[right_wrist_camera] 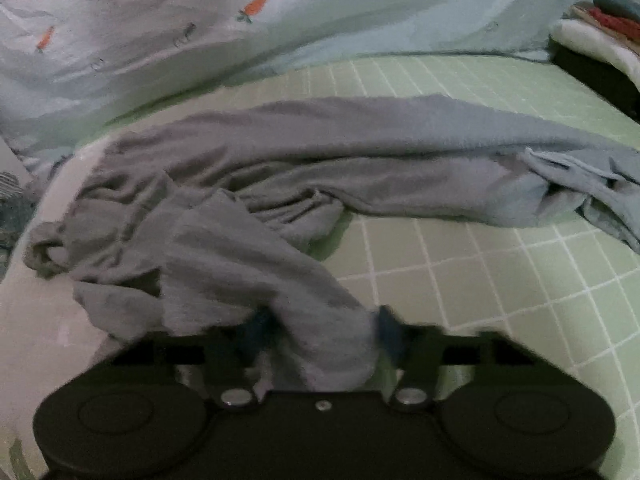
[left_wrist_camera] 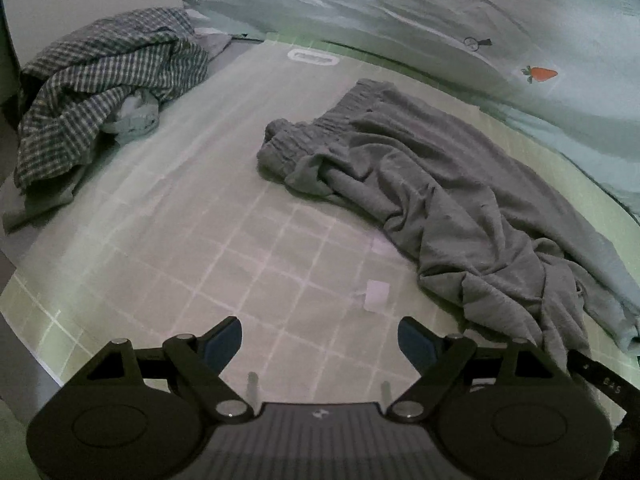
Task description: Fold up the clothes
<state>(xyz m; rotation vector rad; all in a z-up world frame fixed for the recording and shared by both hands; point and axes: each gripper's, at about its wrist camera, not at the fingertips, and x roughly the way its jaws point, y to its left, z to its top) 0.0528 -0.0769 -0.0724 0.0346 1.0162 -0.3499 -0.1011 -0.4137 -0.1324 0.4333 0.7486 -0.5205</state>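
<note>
The right gripper pinches a trouser leg of the grey trousers — they stretch lengthwise ahead-right of the wide-open, empty left gripper.

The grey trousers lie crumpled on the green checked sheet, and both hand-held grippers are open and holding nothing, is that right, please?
Not quite. Only the left hand-held gripper is open and holding nothing. The right wrist view shows the right hand-held gripper with a fold of the grey trousers between its fingers, apparently shut on the cloth. The rest stands: the trousers lie crumpled on the green checked sheet.
</note>
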